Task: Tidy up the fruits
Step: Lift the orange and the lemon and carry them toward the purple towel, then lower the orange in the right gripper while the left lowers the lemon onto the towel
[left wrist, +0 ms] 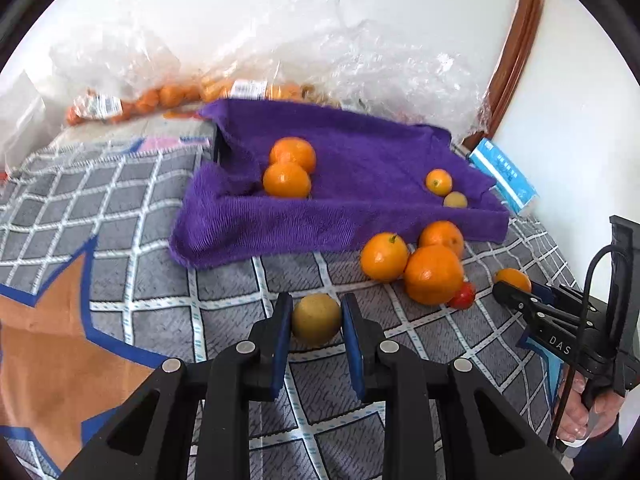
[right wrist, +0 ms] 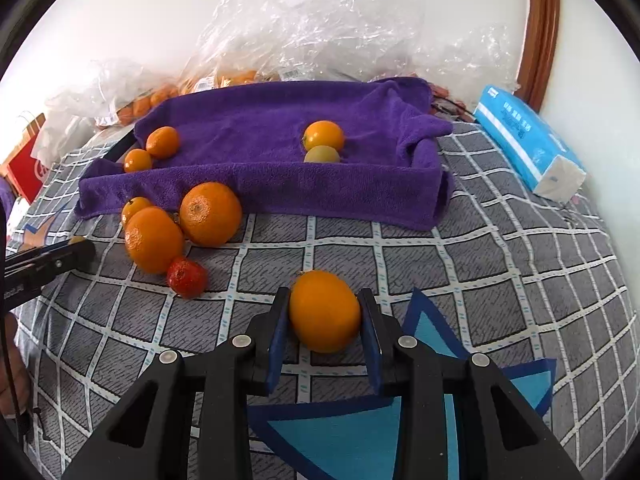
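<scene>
A tray lined with a purple towel [left wrist: 360, 184] [right wrist: 280, 120] holds two oranges [left wrist: 290, 168] at its left and a small orange [left wrist: 439, 181] with a yellow-green fruit [left wrist: 455, 200] at its right. My left gripper [left wrist: 316, 316] is shut on a yellow-green fruit [left wrist: 316, 319] on the bedspread. My right gripper [right wrist: 324, 312] is shut on an orange [right wrist: 324, 311]; it also shows in the left wrist view [left wrist: 516, 288]. Three oranges [left wrist: 432, 274] [right wrist: 208, 212] and a small red fruit [left wrist: 463, 295] [right wrist: 186, 277] lie in front of the tray.
The grey checked bedspread [left wrist: 140, 208] [right wrist: 480, 260] covers the surface. Clear plastic bags with oranges [left wrist: 168, 96] lie against the white wall behind the tray. A blue tissue pack [left wrist: 504, 176] [right wrist: 528, 148] lies right of the tray. A red box [right wrist: 28, 164] sits far left.
</scene>
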